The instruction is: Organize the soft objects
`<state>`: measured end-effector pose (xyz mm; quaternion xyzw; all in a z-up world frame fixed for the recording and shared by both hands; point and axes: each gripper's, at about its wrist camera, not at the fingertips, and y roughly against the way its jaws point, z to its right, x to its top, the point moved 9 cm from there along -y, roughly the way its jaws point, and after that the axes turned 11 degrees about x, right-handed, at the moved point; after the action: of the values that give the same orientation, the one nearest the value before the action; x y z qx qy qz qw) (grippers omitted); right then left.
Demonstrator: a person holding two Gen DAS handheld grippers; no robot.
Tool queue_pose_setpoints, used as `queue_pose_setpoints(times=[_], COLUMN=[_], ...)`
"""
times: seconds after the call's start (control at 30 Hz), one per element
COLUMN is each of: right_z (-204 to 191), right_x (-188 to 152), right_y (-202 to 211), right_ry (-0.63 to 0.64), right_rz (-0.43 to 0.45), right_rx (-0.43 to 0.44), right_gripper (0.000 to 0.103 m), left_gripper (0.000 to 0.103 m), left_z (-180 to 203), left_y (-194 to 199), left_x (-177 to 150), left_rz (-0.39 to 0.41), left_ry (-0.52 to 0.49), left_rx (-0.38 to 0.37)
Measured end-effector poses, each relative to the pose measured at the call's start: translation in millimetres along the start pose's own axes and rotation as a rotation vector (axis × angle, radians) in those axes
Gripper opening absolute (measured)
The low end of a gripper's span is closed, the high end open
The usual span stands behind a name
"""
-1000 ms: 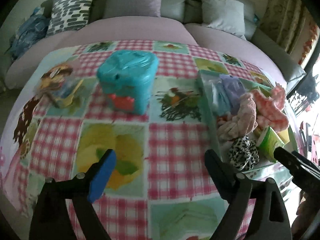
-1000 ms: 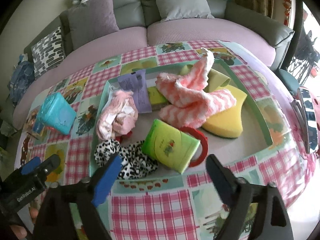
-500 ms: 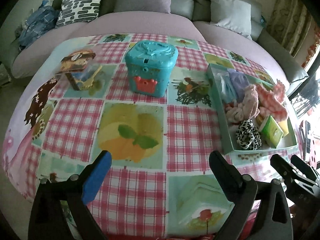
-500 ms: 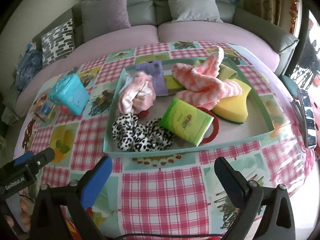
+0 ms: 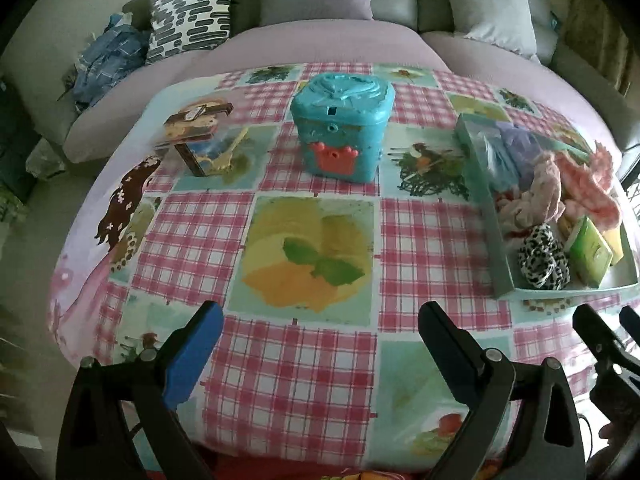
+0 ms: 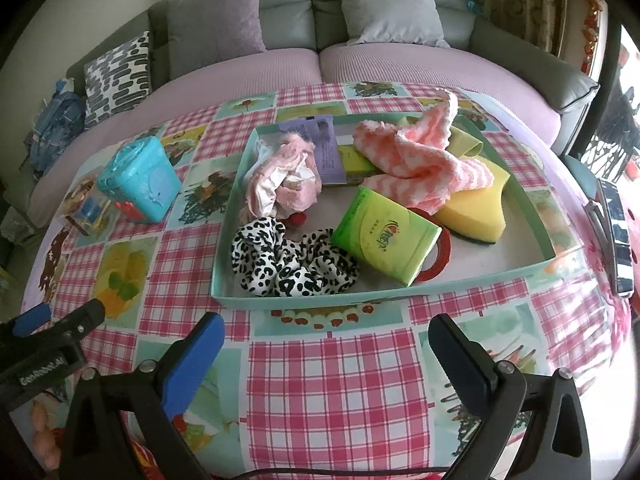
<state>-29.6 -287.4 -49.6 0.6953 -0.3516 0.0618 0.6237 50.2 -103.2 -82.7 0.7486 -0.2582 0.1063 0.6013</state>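
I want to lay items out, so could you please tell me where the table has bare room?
The checked cloth between the teal box and the tray is bare, as is the near strip before both tongs. The tray's near right corner has room; its far half is crowded.

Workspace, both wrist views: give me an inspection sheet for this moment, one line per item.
Surface: round table under a pink checked cloth with picture squares.
Job's things: shallow teal tray holding a leopard scrunchie, a pink crumpled cloth, a pink striped towel, a yellow sponge, a green tissue pack, a red ring partly under the pack, and a purple packet.
Clutter: teal lidded box and a small brown-framed toy outside the tray; a phone-like item at the table edge.
Grippers: left gripper open, empty; right gripper open, empty.
Cables: thin dark cable at the bottom edge.
Surroundings: grey sofa with cushions.
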Motion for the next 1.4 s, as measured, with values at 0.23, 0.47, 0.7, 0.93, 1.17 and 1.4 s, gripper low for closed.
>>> queue_pose_setpoints(times=[0.23, 0.47, 0.7, 0.93, 1.17, 1.4], right_z=[-1.4, -1.8, -0.6, 3.9, 2.9, 6.3], right_x=[1.4, 0.5, -1.8, -2.9, -1.5, -2.3], right_y=[1.3, 0.6, -1.1, -1.6, 2.3, 2.6], right_ry=[0.007, 0.014, 0.009, -0.005, 0.008, -0.006], right_rz=[0.014, 0.019, 0.012, 0.01, 0.029, 0.028], right_rx=[0.004, -0.005, -0.012, -0.021, -0.04, -0.045], right_gripper=[0.103, 0.103, 0.103, 0.103, 0.103, 0.103], left_gripper=[0.098, 0.098, 0.098, 0.098, 0.098, 0.098], left_z=[0.7, 0.6, 2.1, 1.0, 0.6, -1.3], left_y=[-5.5, -4.5, -4.3, -5.6, -6.9, -6.9], left_x=[-3.5, -3.5, -3.6, -4.1, -4.9, -4.7], left_rz=[-0.021, -0.009, -0.006, -0.01, -0.018, -0.015], left_ry=[-0.016, -0.015, -0.023, -0.017, -0.014, -0.009], left_rx=[0.029, 0.035, 0.038, 0.037, 0.037, 0.04])
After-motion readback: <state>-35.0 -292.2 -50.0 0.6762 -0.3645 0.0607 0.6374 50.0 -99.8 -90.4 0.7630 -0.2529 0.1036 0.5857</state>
